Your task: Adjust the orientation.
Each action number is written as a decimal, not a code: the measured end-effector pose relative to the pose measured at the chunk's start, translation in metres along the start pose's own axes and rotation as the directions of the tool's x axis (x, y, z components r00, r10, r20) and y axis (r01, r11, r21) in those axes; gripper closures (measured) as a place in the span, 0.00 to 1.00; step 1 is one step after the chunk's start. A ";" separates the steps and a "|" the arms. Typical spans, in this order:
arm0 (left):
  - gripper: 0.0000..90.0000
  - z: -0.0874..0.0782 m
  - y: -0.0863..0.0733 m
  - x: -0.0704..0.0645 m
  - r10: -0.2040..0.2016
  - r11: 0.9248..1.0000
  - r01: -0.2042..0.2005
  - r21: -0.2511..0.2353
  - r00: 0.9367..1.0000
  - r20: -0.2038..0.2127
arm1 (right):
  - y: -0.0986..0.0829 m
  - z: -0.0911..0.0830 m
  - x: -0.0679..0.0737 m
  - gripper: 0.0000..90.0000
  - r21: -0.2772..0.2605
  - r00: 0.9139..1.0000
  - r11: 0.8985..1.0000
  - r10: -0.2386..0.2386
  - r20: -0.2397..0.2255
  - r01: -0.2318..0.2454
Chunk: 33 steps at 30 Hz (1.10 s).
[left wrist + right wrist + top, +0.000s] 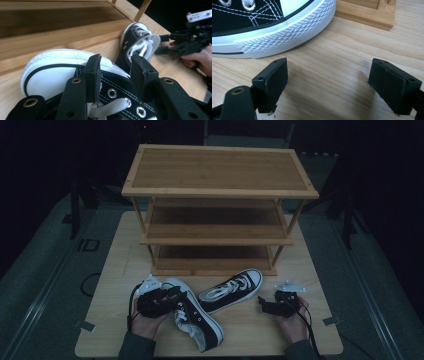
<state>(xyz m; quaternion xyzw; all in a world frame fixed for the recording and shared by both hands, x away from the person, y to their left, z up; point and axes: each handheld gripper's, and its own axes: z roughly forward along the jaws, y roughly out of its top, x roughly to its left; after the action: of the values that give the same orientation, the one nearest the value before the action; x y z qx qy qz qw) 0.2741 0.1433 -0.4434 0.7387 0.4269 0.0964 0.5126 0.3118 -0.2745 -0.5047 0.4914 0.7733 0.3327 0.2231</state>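
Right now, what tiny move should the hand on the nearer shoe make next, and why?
Probably squeeze shut. The left gripper sits open, its jaws on either side of the laced top of the nearer shoe, so closing would likely grab it. The shelf stands empty behind, and the right gripper is open over bare table by the other shoe.

A dim recording studio or lab: a pale wooden table stands alone on grey floor, black stands at frame's upper left and right edges against darkness.
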 end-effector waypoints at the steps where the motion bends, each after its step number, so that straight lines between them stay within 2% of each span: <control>1: 0.67 0.000 0.000 0.000 0.000 1.000 0.000 0.000 1.000 0.000 | 0.000 0.000 0.000 0.17 0.000 1.000 1.000 0.000 0.000 0.000; 3: 0.67 0.010 0.007 0.004 -0.001 1.000 0.001 0.022 1.000 0.001 | 0.000 0.000 0.000 0.17 0.000 1.000 1.000 0.000 0.000 0.000; 6: 0.65 0.017 0.011 0.004 0.001 0.999 -0.001 0.040 1.000 0.001 | 0.000 0.000 0.000 0.17 0.000 1.000 1.000 0.000 0.000 0.000; 12: 0.63 0.016 0.011 0.001 0.007 0.999 -0.008 0.044 1.000 0.013 | 0.000 0.000 0.000 0.17 0.000 1.000 1.000 0.000 0.000 0.000; 20: 0.63 0.000 0.001 -0.001 -0.015 1.000 0.015 0.012 0.999 0.045 | 0.000 0.000 0.000 0.17 -0.001 1.000 1.000 -0.004 -0.003 0.004; 25: 0.61 -0.005 -0.004 -0.003 -0.012 1.000 0.012 0.002 0.999 0.042 | 0.000 0.000 0.000 0.17 0.000 1.000 1.000 -0.004 -0.003 0.004; 31: 0.53 -0.019 -0.011 -0.008 0.000 1.000 -0.001 -0.007 1.000 -0.008 | -0.001 -0.001 0.001 0.17 0.000 1.000 1.000 -0.004 -0.006 0.004; 33: 0.53 -0.026 -0.016 -0.009 -0.010 1.000 0.009 -0.014 1.000 -0.010 | -0.001 -0.001 0.001 0.17 0.000 1.000 1.000 -0.004 -0.006 0.004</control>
<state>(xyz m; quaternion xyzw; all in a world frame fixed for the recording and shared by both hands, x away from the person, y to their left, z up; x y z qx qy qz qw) 0.2446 0.1562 -0.4426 0.7326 0.4323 0.1007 0.5160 0.3106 -0.2744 -0.5047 0.4888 0.7751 0.3337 0.2212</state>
